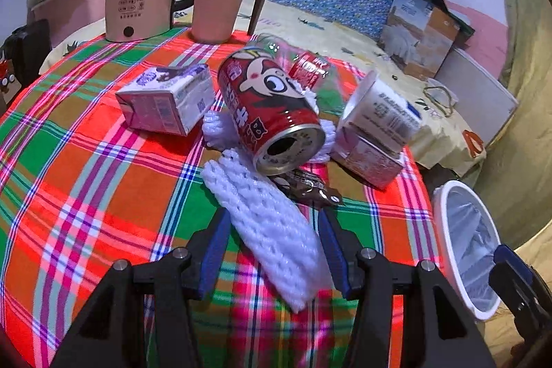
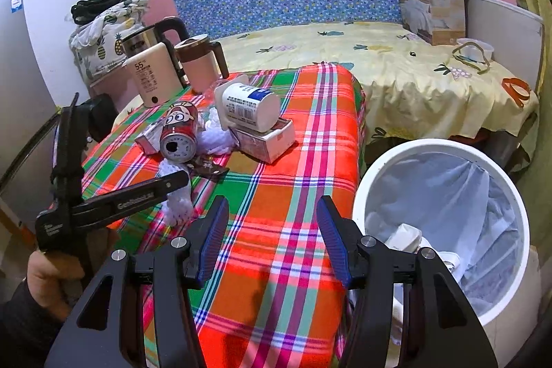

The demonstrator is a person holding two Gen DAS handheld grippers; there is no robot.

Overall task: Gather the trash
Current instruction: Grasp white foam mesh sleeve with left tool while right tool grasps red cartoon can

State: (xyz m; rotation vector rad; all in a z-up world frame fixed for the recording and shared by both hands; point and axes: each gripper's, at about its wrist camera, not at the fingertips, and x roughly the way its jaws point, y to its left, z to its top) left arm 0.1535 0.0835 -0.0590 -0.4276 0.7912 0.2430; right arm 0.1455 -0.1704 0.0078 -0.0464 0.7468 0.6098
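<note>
The left gripper point(image 1: 272, 250) is spread wide, straddling the near end of a white foam fruit net point(image 1: 265, 223) that lies on the plaid tablecloth point(image 1: 103, 181); the blue pads flank it with gaps showing, so nothing is gripped yet. The right gripper point(image 2: 272, 240) is also released and empty, hovering over the near right part of the cloth beside the white trash bin point(image 2: 445, 145), which stands off the table's right edge with some waste already in its liner. So the step in hand looks like the pickup of the net. Next, the left jaws need to settle lower and pinch the soft mesh firmly, since it compresses easily, then carry it right to the bin. Just beyond the net lie a brown wrapper point(image 1: 310, 188) and a tipped red can point(image 1: 272, 112); farther off, a purple milk carton point(image 1: 165, 99) to the left, a white cup point(image 1: 379, 112) resting on a pink carton point(image 1: 369, 157) to the right, and two kettles at the far edge
</note>
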